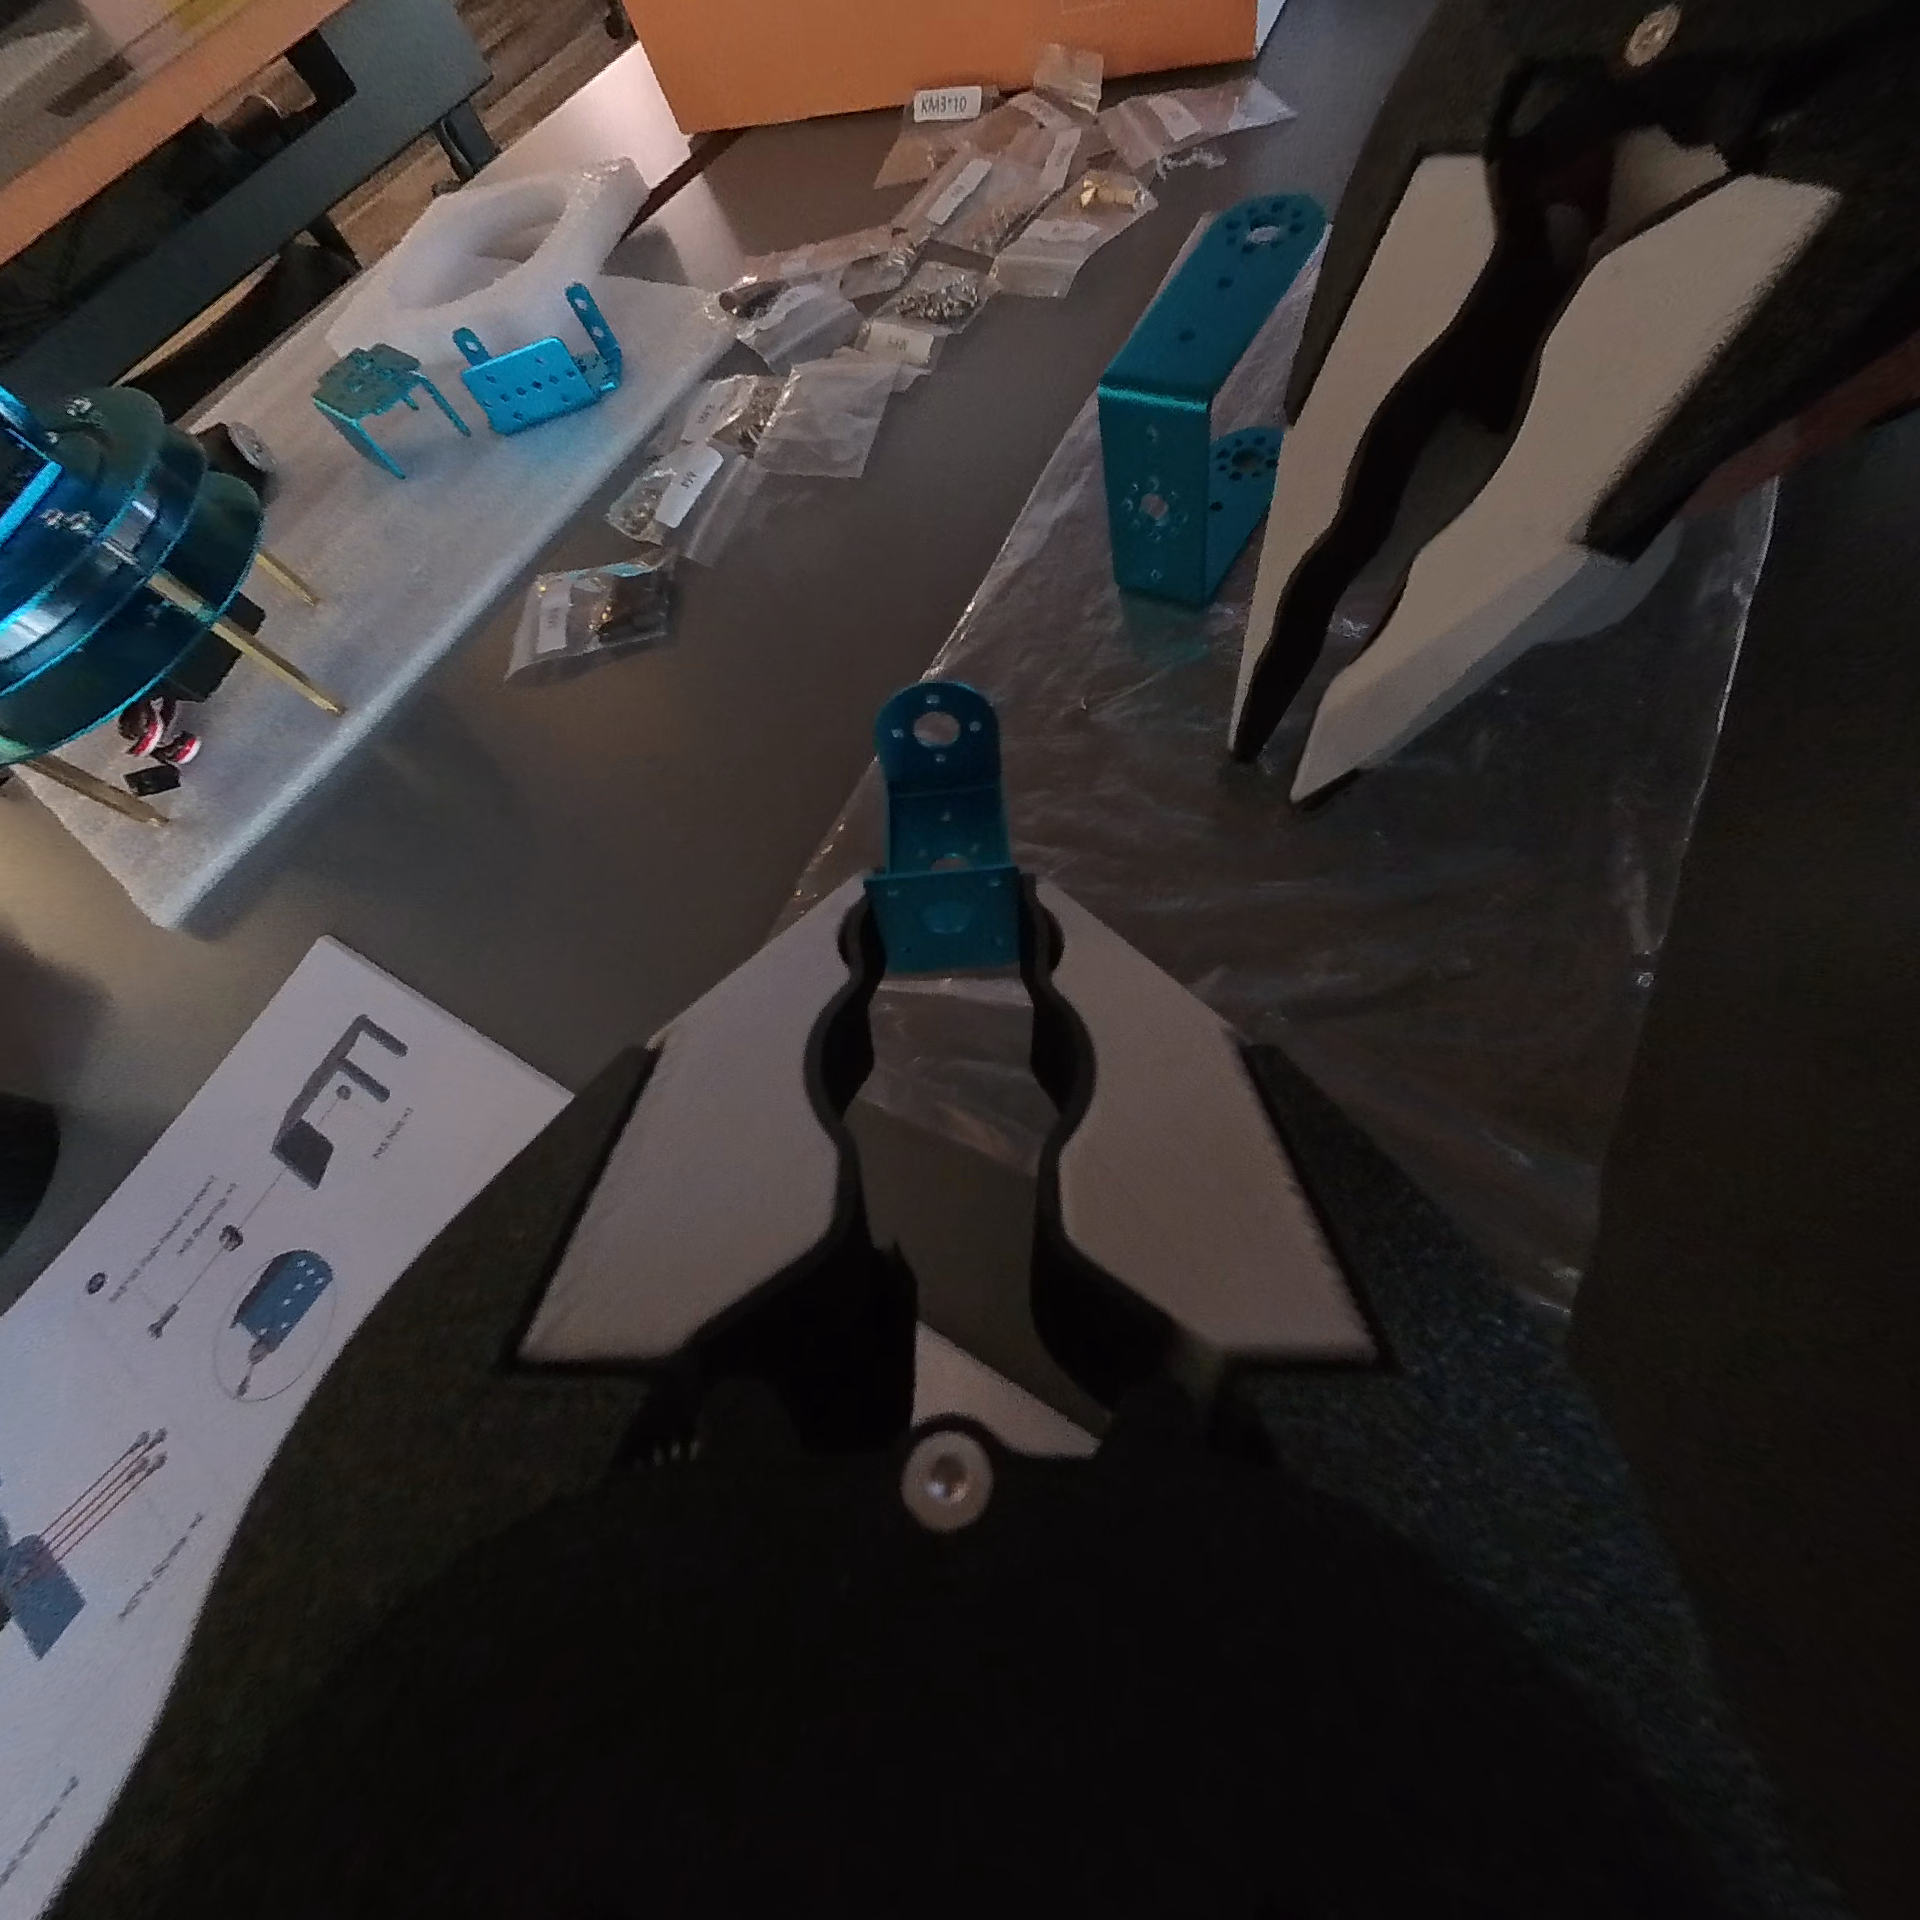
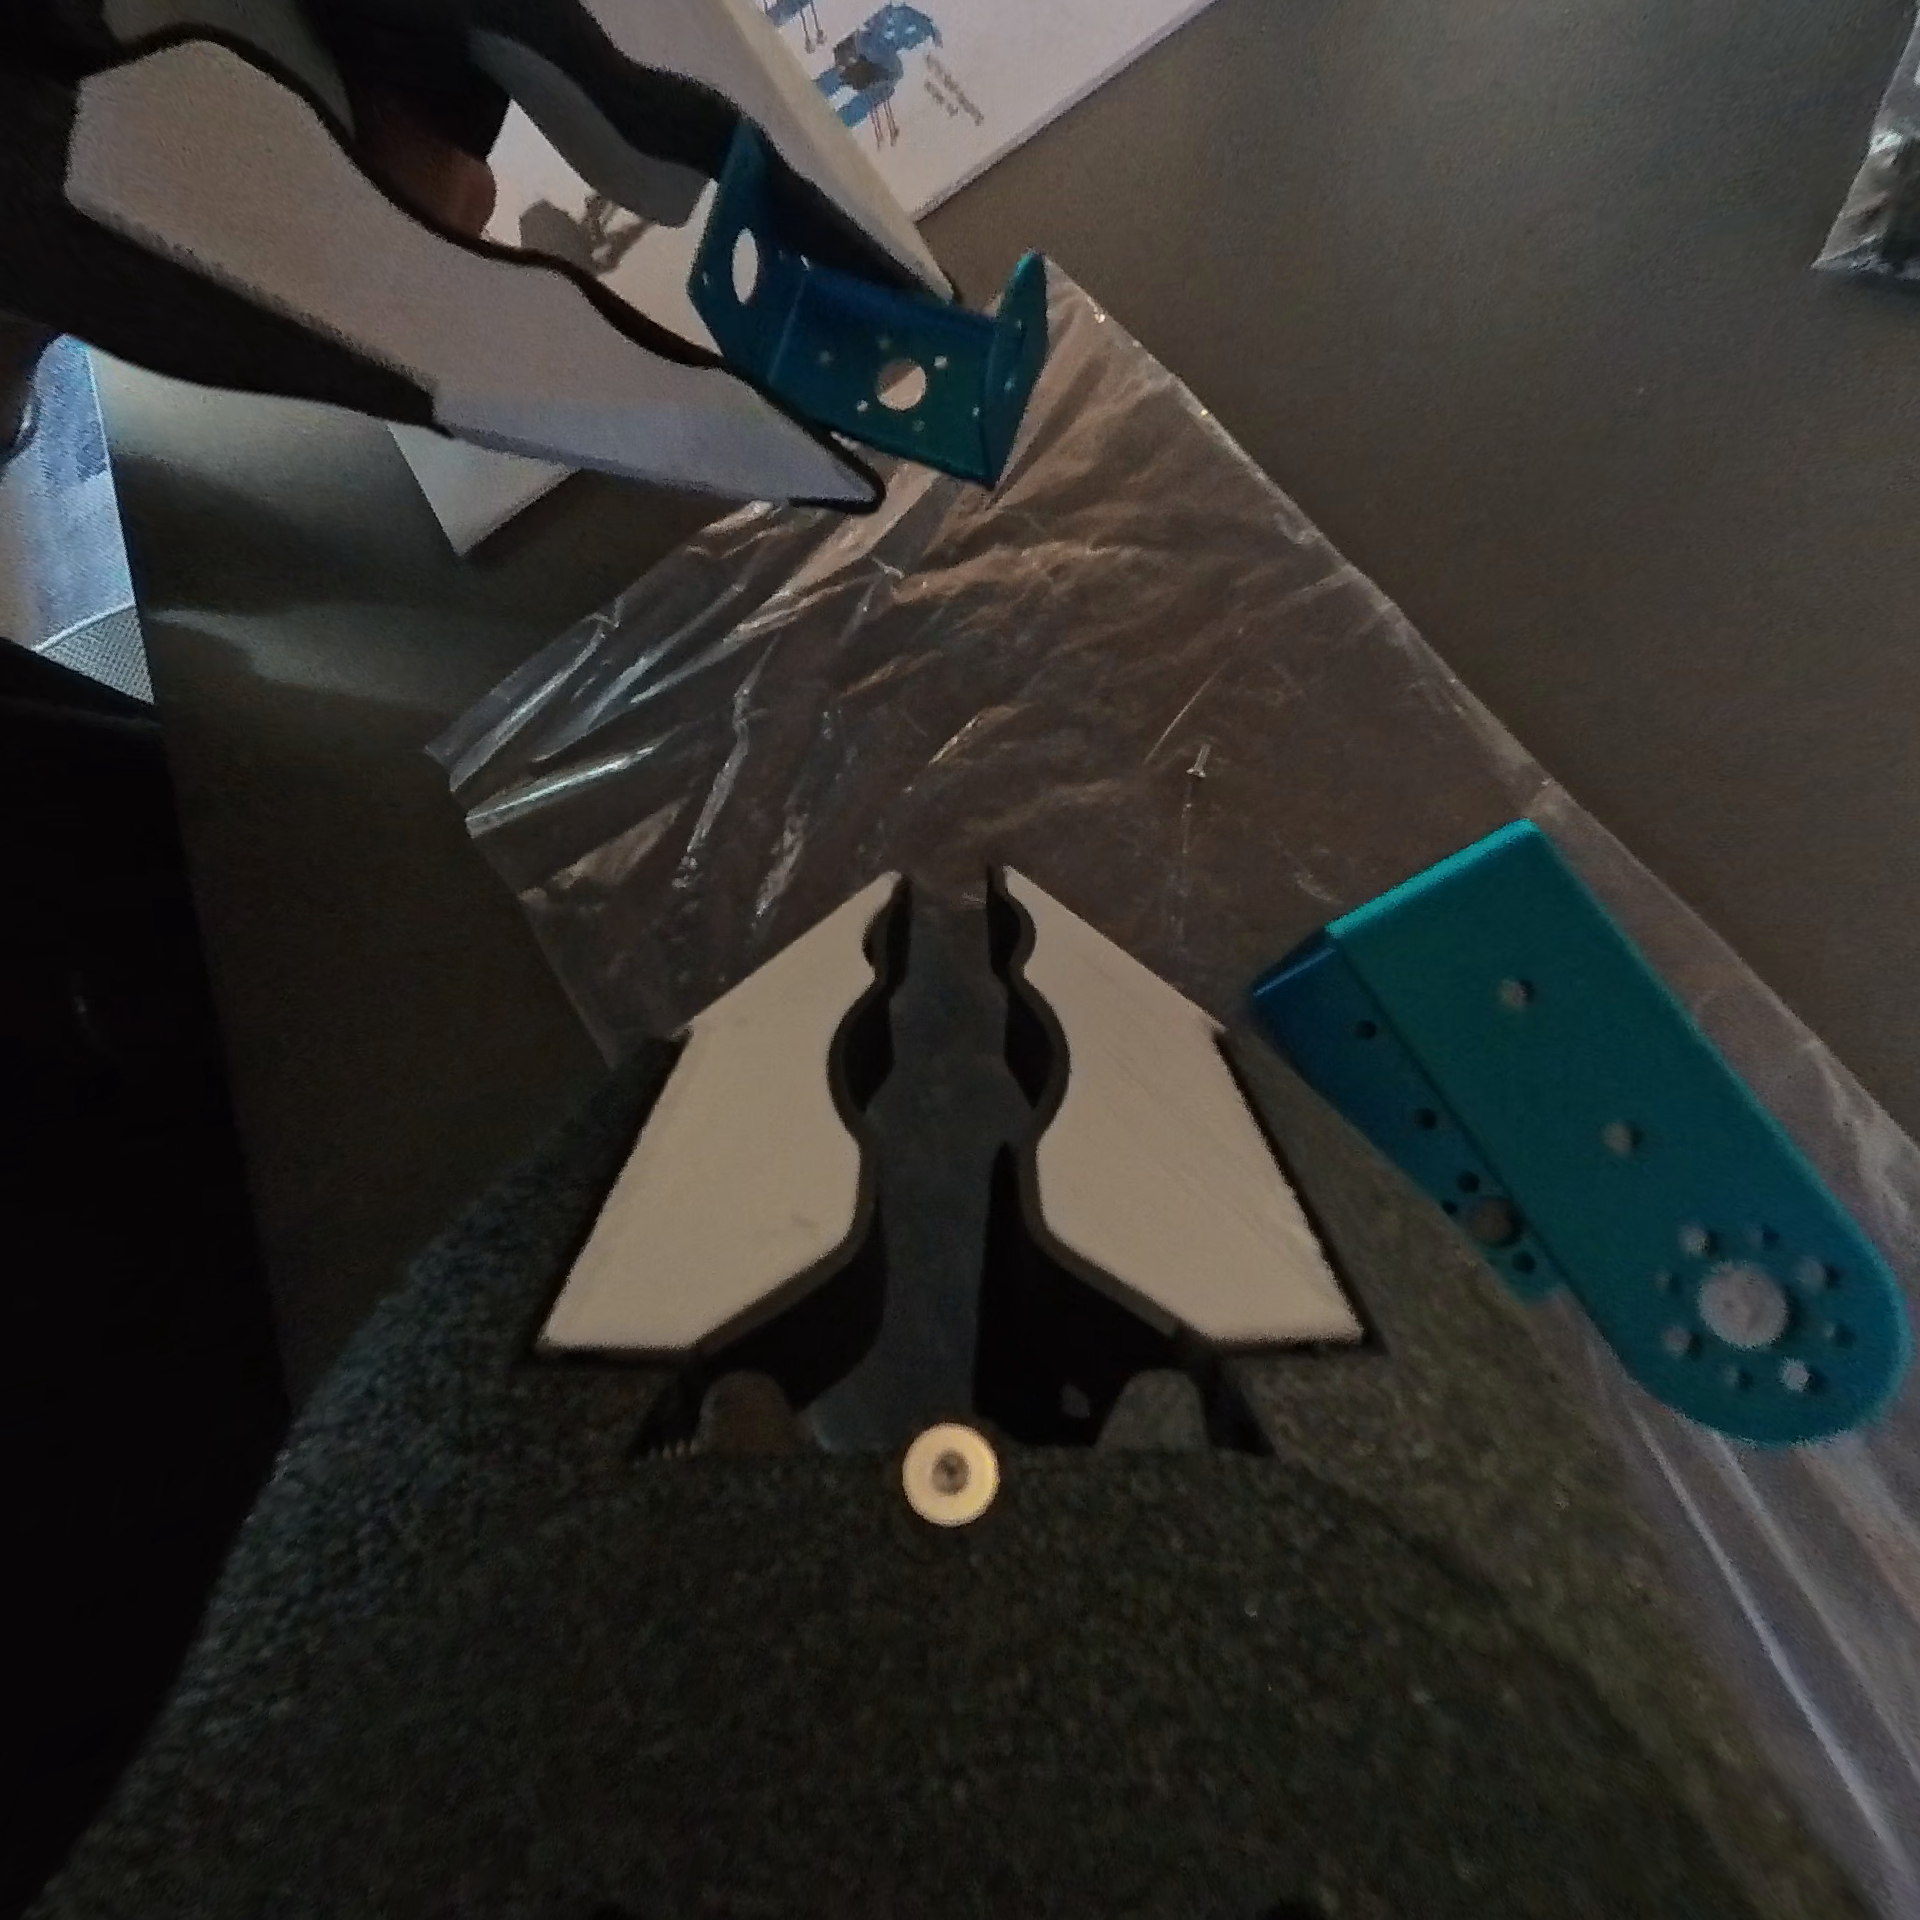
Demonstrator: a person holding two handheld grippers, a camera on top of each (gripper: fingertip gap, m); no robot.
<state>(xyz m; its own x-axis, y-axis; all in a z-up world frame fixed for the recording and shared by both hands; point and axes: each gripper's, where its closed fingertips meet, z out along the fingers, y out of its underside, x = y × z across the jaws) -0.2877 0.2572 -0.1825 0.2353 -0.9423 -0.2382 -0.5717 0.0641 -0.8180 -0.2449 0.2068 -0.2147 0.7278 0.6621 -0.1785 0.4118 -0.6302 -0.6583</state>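
Left wrist view: my left gripper [image 1: 948, 914] is clamped on a small blue U-bracket [image 1: 935, 821], pinching its near flange so the rest juts forward toward twelve o'clock with its holes exposed. It hangs over a clear plastic sheet [image 1: 1299, 935], which seems to serve as a work mat. At two o'clock my right gripper [image 1: 1283, 774] points down at the sheet, tips almost together, nothing visible between them. Just beside it, at one o'clock, a larger blue bracket [image 1: 1164, 457] stands on the sheet. At eight o'clock lies a printed instruction sheet [image 1: 260, 1247]; I leave its wording aside. Toward eleven o'clock small hardware bags [image 1: 831, 353] with white labels are spread out, and two more blue brackets [image 1: 499, 379] sit on white foam [image 1: 488, 239]. A round blue assembly [image 1: 94, 540] on brass standoffs is at nine o'clock, an orange box [image 1: 935, 52] at twelve.

Right wrist view: my right gripper [image 2: 945, 894] has its fingers nearly closed, a narrow gap between the tips, and I see nothing gripped; it hovers low over the plastic sheet [image 2: 1039, 644]. The larger bracket [image 2: 1621, 1132] sits at three o'clock, near me. At eleven o'clock the left gripper [image 2: 810, 343] holds the small bracket [image 2: 873, 364] by one flange, above the sheet's far edge. A tiny screw [image 2: 1198, 762] lies on the sheet at one o'clock.
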